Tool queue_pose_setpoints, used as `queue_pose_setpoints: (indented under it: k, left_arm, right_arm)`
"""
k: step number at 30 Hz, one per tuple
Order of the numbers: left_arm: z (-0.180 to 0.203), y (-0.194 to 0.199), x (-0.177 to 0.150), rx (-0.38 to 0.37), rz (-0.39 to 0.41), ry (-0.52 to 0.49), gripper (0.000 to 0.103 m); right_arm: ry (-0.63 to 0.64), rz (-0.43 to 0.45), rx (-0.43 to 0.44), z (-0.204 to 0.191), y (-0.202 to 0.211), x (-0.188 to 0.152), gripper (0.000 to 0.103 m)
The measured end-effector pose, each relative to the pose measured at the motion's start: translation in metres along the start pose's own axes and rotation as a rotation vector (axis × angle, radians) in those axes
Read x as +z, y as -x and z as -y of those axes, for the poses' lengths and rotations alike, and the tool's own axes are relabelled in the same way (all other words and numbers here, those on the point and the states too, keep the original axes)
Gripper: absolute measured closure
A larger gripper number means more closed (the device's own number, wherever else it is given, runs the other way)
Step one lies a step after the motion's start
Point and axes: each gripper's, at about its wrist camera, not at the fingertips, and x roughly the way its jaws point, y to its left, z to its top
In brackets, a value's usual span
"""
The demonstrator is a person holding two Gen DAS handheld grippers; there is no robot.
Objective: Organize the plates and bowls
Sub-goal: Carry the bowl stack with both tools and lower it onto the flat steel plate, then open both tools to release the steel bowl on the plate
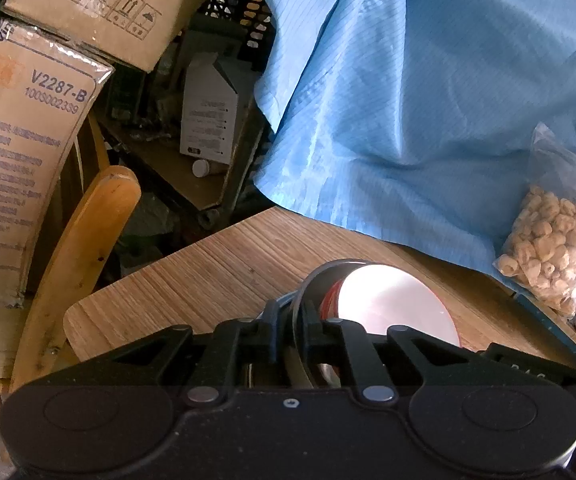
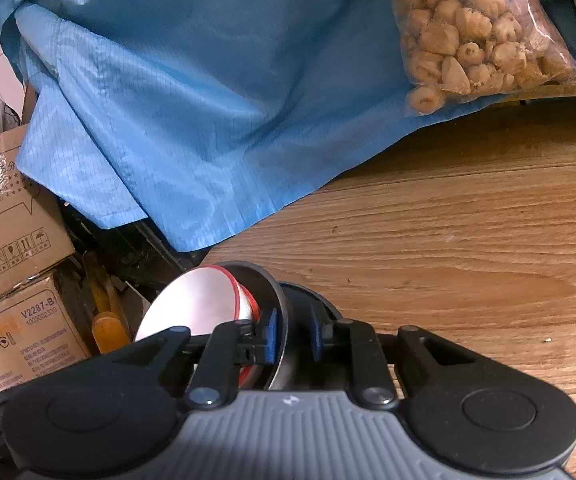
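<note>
A stack of dishes is held between both grippers above the wooden table (image 1: 224, 264). A white bowl with a red rim (image 1: 391, 300) sits nested inside a dark metal bowl (image 1: 327, 270). My left gripper (image 1: 291, 326) is shut on the dark bowl's rim at one side. My right gripper (image 2: 293, 334) is shut on the dark metal bowl's rim (image 2: 278, 300) at the opposite side, with the white red-rimmed bowl (image 2: 196, 304) to its left. The lower parts of both bowls are hidden behind the gripper bodies.
A blue cloth (image 1: 407, 100) drapes over the table's far side. A clear bag of pale snacks (image 1: 547, 240) lies on it, also in the right wrist view (image 2: 475, 36). Cardboard boxes (image 1: 12, 152) and a wooden chair back (image 1: 84, 248) stand beyond the table's left corner.
</note>
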Motion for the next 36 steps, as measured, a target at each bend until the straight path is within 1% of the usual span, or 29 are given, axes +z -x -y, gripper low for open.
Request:
queue_pose_setpoints:
  k: [3,6,9,13,17,19,20,21,22,24,27,30,34,36]
  left_arm:
    - [0.001,0.003,-0.001,0.013,0.015,0.0,0.088]
    - [0.005,0.007,-0.003,0.033,0.045,-0.022,0.083]
    - [0.009,0.013,-0.003,0.065,0.098,-0.044,0.067]
    - [0.008,0.017,-0.002,0.074,0.125,-0.045,0.058]
    - [0.004,0.019,-0.002,0.082,0.135,-0.035,0.043]
    - [0.001,0.021,-0.002,0.082,0.142,-0.027,0.037]
    - [0.0,0.021,-0.002,0.085,0.148,-0.025,0.035]
    - [-0.002,0.022,-0.002,0.084,0.152,-0.023,0.031]
    - [-0.003,0.022,-0.002,0.07,0.152,-0.022,0.024]
    - [-0.003,0.023,-0.003,0.057,0.152,-0.023,0.023]
    - [-0.001,0.022,-0.005,0.055,0.144,-0.031,0.022]
    - [-0.002,0.025,-0.007,0.057,0.153,-0.029,0.019]
    - [-0.005,0.028,-0.007,0.059,0.166,-0.026,0.011]
    - [-0.005,0.029,-0.008,0.061,0.18,-0.031,0.007]
  right_arm:
    - [0.003,0.005,-0.004,0.0,0.002,0.001,0.081]
    - [0.009,0.006,-0.006,0.001,0.002,0.001,0.08]
    - [0.015,0.011,-0.004,0.002,0.004,0.002,0.078]
    - [0.047,0.017,-0.014,0.0,0.006,0.0,0.077]
    - [0.069,0.024,-0.023,-0.002,0.009,-0.001,0.076]
    - [0.08,0.032,-0.028,-0.002,0.011,-0.002,0.075]
    - [0.085,0.041,-0.032,-0.002,0.013,-0.002,0.067]
    - [0.091,0.059,-0.057,-0.003,0.015,-0.003,0.04]
    - [0.097,0.078,-0.103,-0.004,0.016,-0.003,0.03]
    - [0.113,0.106,-0.089,0.0,0.021,-0.004,0.029]
    - [0.105,0.104,-0.079,0.003,0.024,-0.004,0.027]
    - [0.113,0.112,-0.091,0.003,0.027,-0.006,0.021]
    - [0.125,0.135,-0.103,0.001,0.032,-0.008,0.016]
    - [0.124,0.146,-0.1,0.001,0.034,-0.008,0.011]
